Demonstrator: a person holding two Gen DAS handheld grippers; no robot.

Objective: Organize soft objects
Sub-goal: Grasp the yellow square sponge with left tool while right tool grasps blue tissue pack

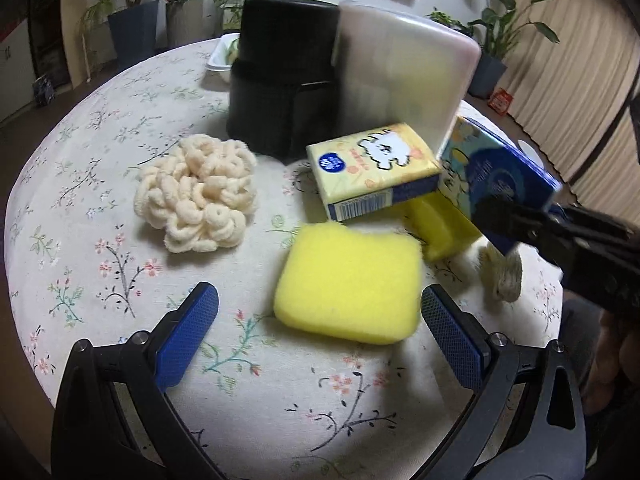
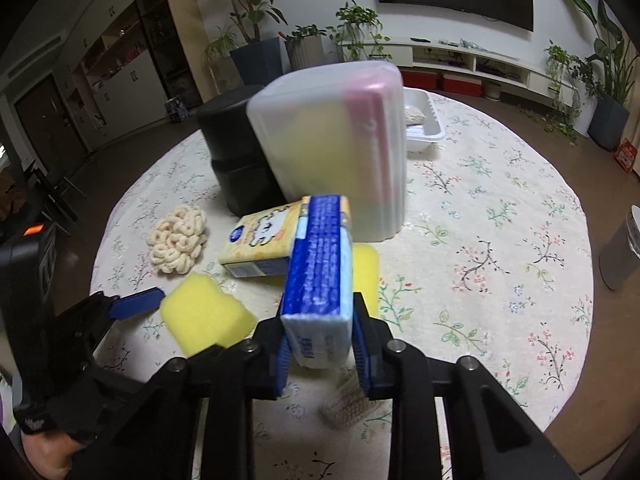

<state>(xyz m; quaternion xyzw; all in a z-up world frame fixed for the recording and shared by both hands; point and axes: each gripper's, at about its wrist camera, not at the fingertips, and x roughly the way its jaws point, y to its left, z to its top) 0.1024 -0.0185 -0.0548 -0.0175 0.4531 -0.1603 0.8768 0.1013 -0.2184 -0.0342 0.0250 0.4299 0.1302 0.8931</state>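
- Clamping my right gripper (image 2: pixel 320 344) on the blue tissue pack (image 2: pixel 320 256), I hold it off the table (image 2: pixel 500 208), near mid-table, ready to sort.
- My left gripper (image 1: pixel 320 316), fingers apart, hovers beside the yellow sponge (image 1: pixel 348 284), ready to grab.

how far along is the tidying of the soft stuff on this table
Early on. Nothing looks clearly put away, though the white tray at the back seems to hold something. In hand: the right gripper clamps a blue tissue pack. The left gripper is open over a yellow sponge. Left: yellow tissue pack, cream scrubber, second sponge.
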